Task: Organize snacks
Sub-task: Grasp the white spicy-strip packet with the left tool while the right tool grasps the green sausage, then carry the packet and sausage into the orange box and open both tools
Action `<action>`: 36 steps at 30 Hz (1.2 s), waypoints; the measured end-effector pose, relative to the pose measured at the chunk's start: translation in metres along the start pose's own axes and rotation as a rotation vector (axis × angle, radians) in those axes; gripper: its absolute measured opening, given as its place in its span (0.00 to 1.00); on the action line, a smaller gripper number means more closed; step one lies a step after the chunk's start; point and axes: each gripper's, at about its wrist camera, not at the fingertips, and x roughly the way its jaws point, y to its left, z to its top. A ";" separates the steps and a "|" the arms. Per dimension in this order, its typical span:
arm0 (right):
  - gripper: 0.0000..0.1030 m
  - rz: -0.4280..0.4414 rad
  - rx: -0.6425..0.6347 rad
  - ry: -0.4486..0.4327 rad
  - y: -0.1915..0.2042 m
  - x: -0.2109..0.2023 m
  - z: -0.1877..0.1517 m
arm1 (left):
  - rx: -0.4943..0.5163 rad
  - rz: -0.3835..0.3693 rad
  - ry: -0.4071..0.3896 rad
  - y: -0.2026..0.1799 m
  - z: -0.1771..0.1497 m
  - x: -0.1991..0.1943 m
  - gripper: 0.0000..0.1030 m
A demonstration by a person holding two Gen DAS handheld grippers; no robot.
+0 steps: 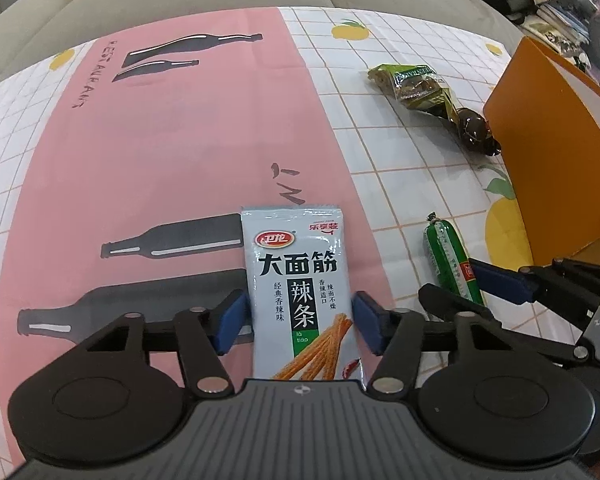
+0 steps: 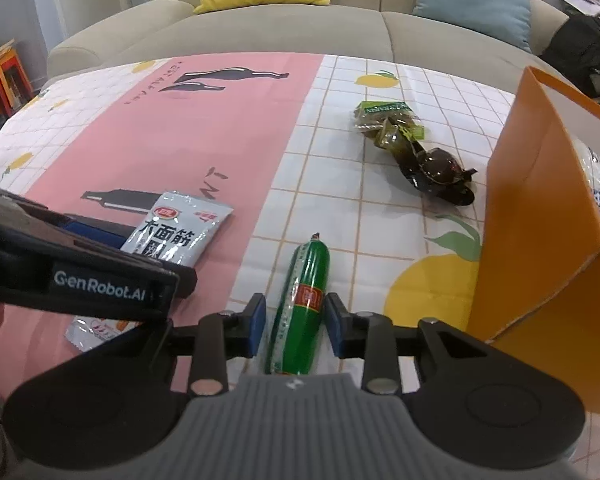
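1. The left gripper straddles a flat pale grey foil snack packet with black Chinese lettering. The packet lies face up on the pink strip of the tabletop. The blue pads sit just beside its long edges and do not visibly press on them, so the gripper reads as partly open with nothing held.
2. This placement suits a pinch across the packet's narrow width, which is probably the only grip a thin flat pouch allows.
3. The right gripper is set around a green plastic-cased sausage stick with a red label. The stick lies on the white checked area of the tabletop, near the packet. A narrow gap shows at each pad, so this gripper is also slightly open and has no hold yet.
4. The pads flank the stick at its labelled middle, which should keep it balanced when lifted.
5. An orange paper bag with a white interior stands open on the right edge of the tabletop and is the likely destination. Pale wrapped items show inside it; they cannot be identified.
6. A crumpled green snack wrapper and a dark vacuum-packed egg-shaped snack lie touching each other near the bag, not yet sorted.
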 end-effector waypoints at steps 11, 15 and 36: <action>0.21 0.105 0.185 0.016 -0.022 -0.020 0.006 | -0.087 -0.046 -0.021 0.003 -0.005 -0.021 0.54; 0.21 0.126 0.213 -0.053 -0.026 -0.056 0.013 | -0.122 -0.099 -0.059 -0.001 0.000 -0.051 0.54; 0.21 -0.184 0.355 -0.212 -0.201 -0.225 0.023 | 0.183 -0.423 -0.107 -0.214 0.093 -0.121 0.54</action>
